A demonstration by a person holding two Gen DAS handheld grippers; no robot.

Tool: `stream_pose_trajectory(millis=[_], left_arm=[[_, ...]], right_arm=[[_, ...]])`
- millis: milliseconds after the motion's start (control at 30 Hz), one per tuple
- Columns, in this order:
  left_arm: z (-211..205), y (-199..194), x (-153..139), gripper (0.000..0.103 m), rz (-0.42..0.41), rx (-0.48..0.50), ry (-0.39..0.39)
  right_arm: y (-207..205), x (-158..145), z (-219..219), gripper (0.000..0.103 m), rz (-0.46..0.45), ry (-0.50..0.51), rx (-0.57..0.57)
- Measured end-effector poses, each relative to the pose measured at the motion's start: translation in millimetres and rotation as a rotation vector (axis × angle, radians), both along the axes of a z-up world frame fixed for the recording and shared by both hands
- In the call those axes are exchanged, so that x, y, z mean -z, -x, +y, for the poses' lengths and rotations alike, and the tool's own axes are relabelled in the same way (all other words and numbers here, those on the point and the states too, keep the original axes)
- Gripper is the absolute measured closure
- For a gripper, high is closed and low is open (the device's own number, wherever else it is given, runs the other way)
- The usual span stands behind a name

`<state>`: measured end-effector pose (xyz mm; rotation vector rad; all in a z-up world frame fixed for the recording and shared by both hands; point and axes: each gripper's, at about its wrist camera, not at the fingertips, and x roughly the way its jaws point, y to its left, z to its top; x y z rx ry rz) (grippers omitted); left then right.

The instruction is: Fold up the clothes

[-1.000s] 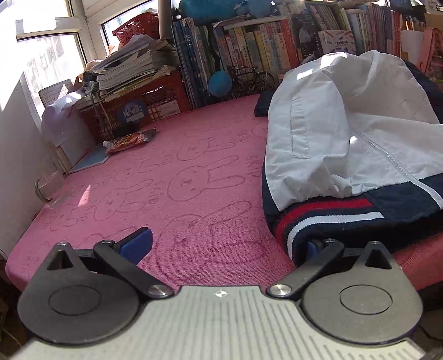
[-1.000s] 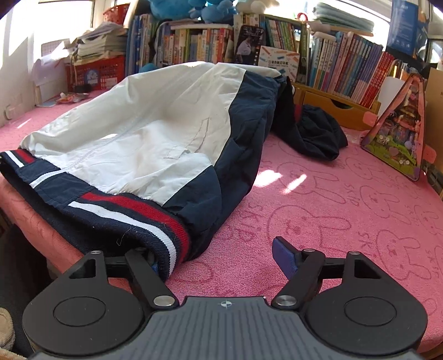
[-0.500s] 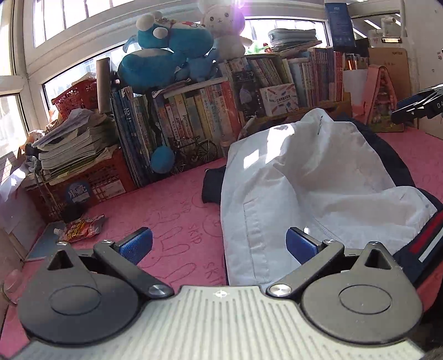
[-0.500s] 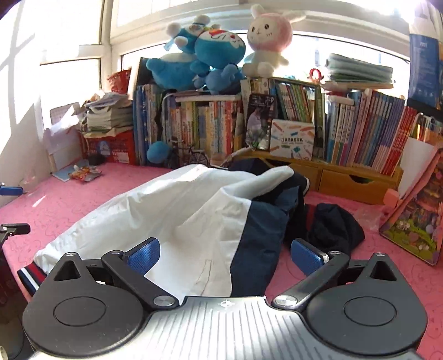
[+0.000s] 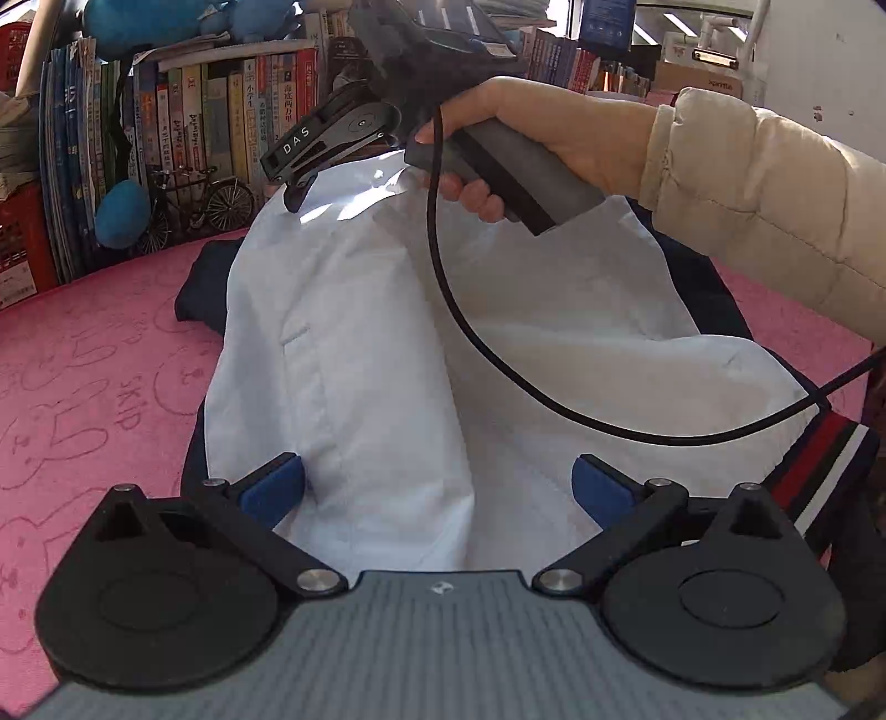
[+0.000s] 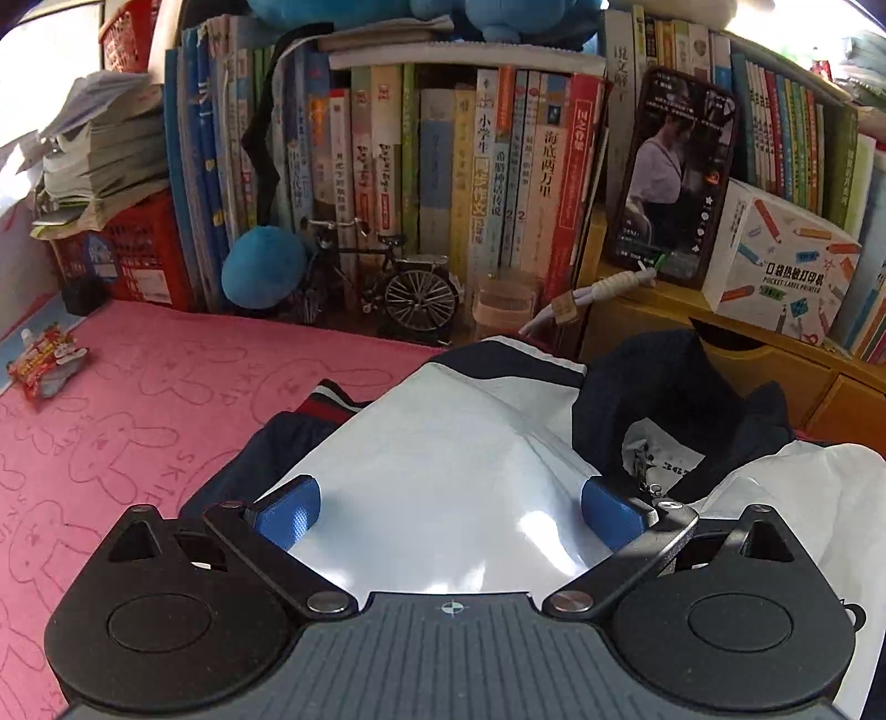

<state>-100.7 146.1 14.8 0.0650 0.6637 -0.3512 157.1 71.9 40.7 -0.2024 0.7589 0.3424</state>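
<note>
Jacket [image 5: 387, 354] lies on the pink counter [image 5: 83, 360]; left claw [image 5: 437, 487] and right claw [image 6: 448, 509] both spread, empty, above it.

A home: bookshelf [image 6: 498, 183], plush toys [image 5: 138, 27], pink bunny blanket [image 6: 111, 432]

"DAS" on right tongs [image 5: 293, 183], "POCKET LABEL PRINTER" on white box [image 6: 775, 271]
</note>
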Motion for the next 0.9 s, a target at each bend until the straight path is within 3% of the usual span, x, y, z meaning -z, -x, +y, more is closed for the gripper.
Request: stream_pose_trajectory(millis=[33, 133, 200, 267, 333, 433, 567, 667, 733, 800, 867, 900], left_arm=[[10, 4, -10, 0.000, -0.026, -0.038, 0.021], [39, 17, -42, 0.000, -0.102, -0.153, 0.083], [72, 15, -55, 0.000, -0.116, -0.262, 0.159], [105, 14, -67, 0.000, -0.130, -0.370, 0.233], [117, -1, -71, 0.000, -0.145, -0.476, 0.181], [110, -41, -65, 0.000, -0.141, -0.486, 0.094], [75, -114, -33, 0.000, 0.024, -0.449, 0.110], [60, -161, -5, 0.000, 0.189, -0.469, 0.207], [54, -182, 13, 0.000, 0.287, -0.555, 0.249], [38, -189, 14, 0.000, 0.220, -0.631, 0.177], [29, -199, 20, 0.003, 0.255, -0.588, 0.175], [23, -199, 19, 0.013, 0.227, -0.600, 0.154]], right_arm=[[-3, 11, -3, 0.006, 0.004, 0.014, 0.017], [1, 40, -26, 0.045, 0.100, 0.018, 0.003], [11, 39, -59, 0.056, 0.122, -0.071, 0.034], [23, 38, -91, 0.079, 0.143, -0.156, 0.064], [44, 38, -119, 0.083, 0.137, -0.193, 0.084], [74, 42, -154, 0.086, 0.132, -0.230, 0.109], [100, 55, -182, 0.088, 0.074, -0.272, 0.105], [111, 61, -181, 0.088, -0.002, -0.246, 0.094], [114, 66, -175, 0.087, -0.056, -0.215, 0.087], [113, 67, -176, 0.086, -0.054, -0.220, 0.088], [109, 68, -182, 0.086, -0.039, -0.266, 0.091], [108, 69, -185, 0.086, -0.031, -0.289, 0.093]])
